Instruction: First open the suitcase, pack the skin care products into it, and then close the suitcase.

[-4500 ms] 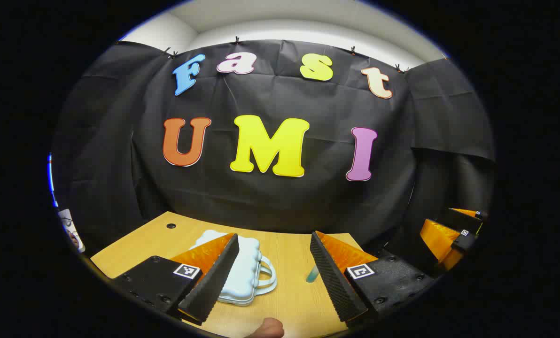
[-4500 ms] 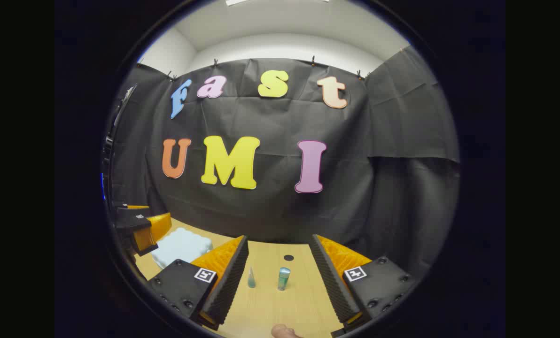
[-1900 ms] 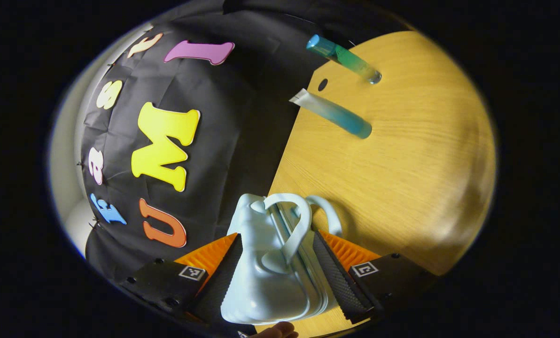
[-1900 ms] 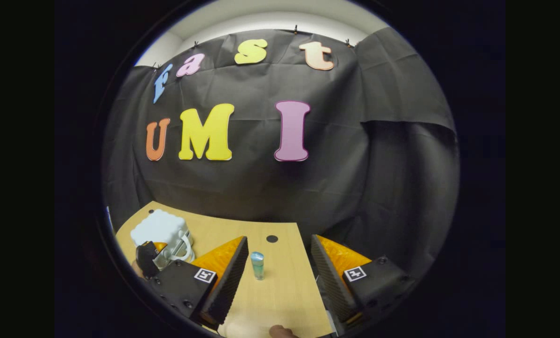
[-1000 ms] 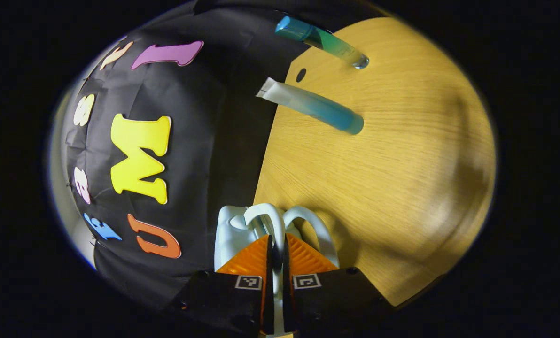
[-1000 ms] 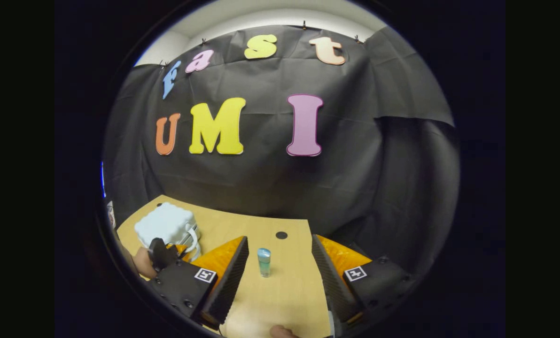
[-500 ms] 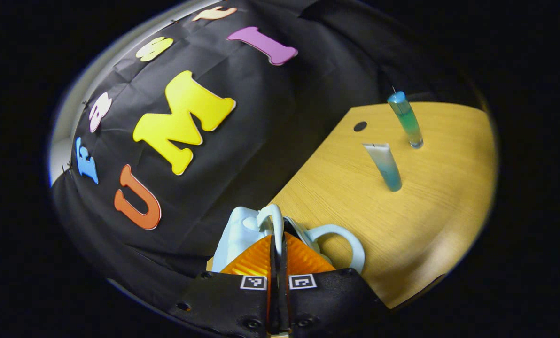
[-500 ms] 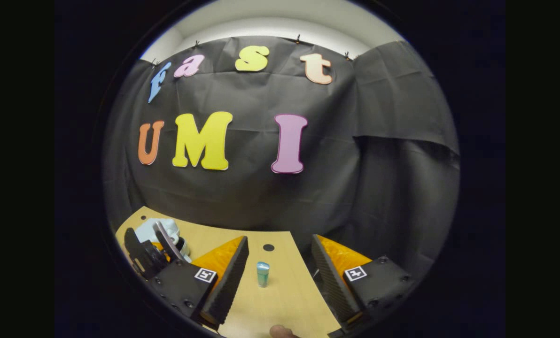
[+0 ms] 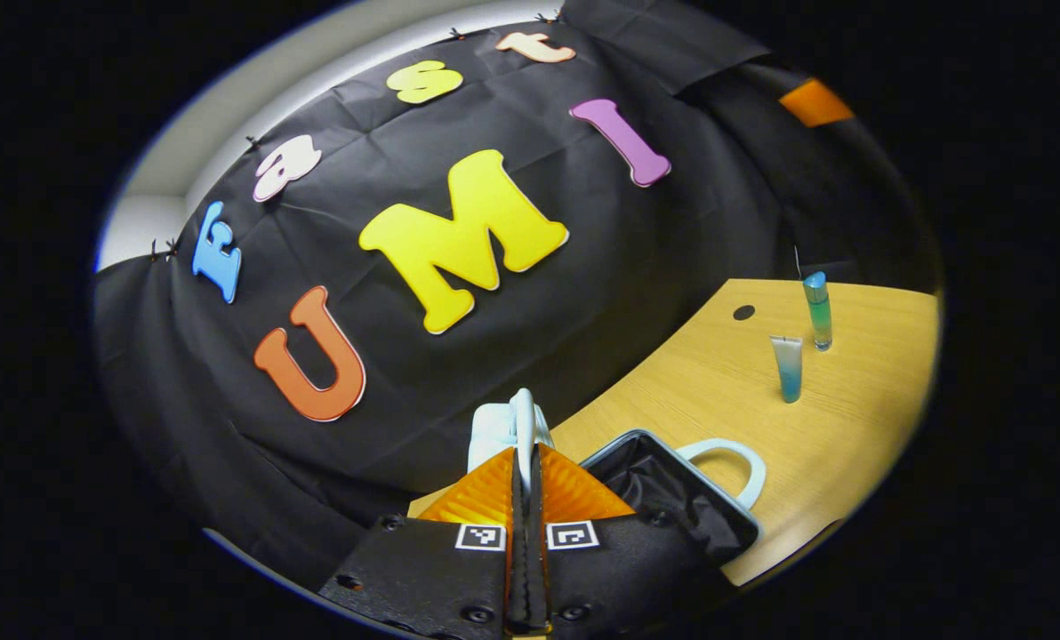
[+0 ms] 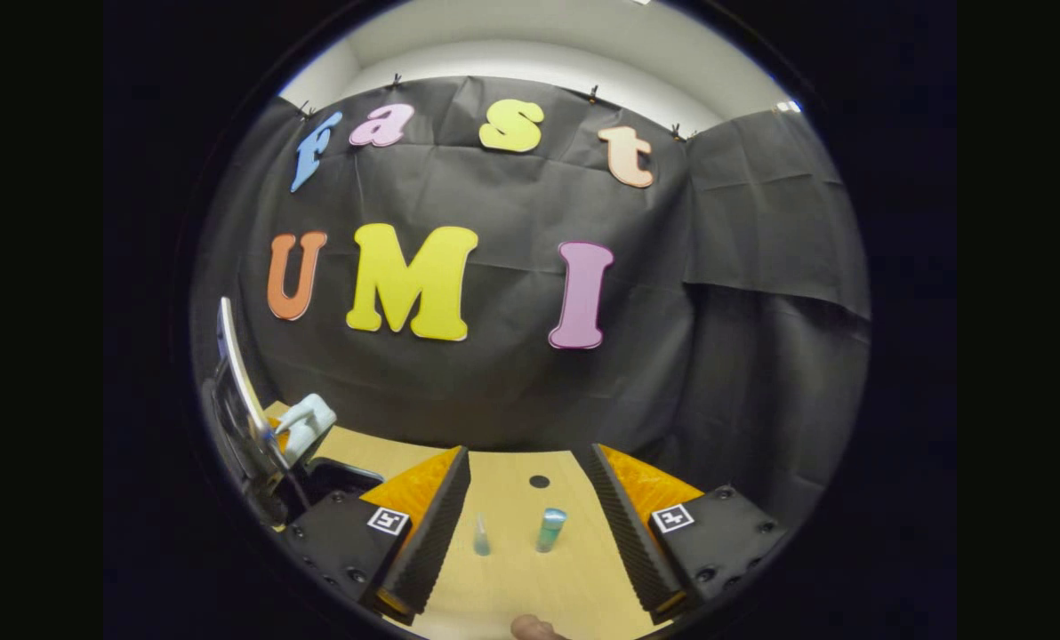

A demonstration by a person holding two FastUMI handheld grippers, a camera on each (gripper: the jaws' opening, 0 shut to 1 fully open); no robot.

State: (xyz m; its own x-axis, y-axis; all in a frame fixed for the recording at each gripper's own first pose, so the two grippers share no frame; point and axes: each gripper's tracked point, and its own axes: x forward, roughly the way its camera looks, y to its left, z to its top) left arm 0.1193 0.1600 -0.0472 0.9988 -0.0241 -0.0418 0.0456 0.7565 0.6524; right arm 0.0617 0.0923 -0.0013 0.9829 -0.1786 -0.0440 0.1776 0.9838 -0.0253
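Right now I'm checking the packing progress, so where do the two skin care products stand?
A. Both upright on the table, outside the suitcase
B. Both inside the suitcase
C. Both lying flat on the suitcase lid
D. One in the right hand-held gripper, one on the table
A: the tube and the bottle stand upright on the bare table, apart from the open suitcase.

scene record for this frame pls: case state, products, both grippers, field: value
suitcase: small pale-blue hard-shell suitcase, open, dark lining showing
lid: raised by its handle
left gripper: shut on the lid handle
right gripper: open, holding nothing, above the wooden table
products: teal squeeze tube and teal capped bottle, both upright on the table, outside the suitcase
task stage: suitcase open, nothing packed yet
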